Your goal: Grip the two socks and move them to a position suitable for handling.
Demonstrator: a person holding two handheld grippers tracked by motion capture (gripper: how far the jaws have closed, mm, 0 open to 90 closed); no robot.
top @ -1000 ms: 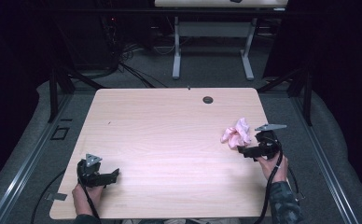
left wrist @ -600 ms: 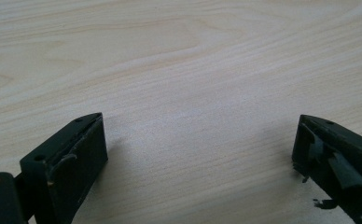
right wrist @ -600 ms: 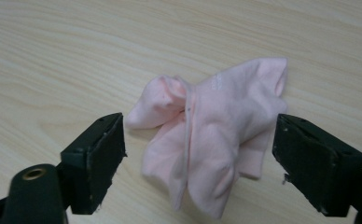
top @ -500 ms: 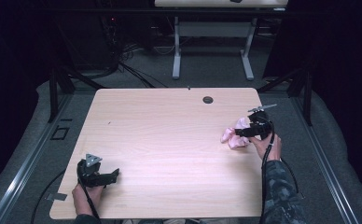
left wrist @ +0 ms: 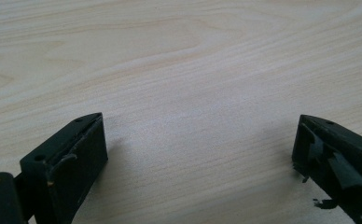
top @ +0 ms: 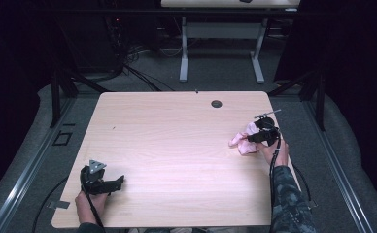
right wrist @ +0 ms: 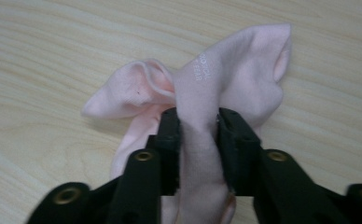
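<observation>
So the right gripper [right wrist: 198, 128] has its jaws pinched tight on a fold of the pink sock [right wrist: 226, 88], which sits bunched up near the right edge of the table [top: 177, 145]. The left gripper [top: 110, 184] is just resting near the front left corner, jaws spread wide over bare wood, holding nothing.

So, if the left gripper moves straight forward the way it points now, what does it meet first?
Probably nothing: the left gripper, jaws open, faces bare table as far as its own view shows. The pink cloth lies far off at the right gripper.
</observation>
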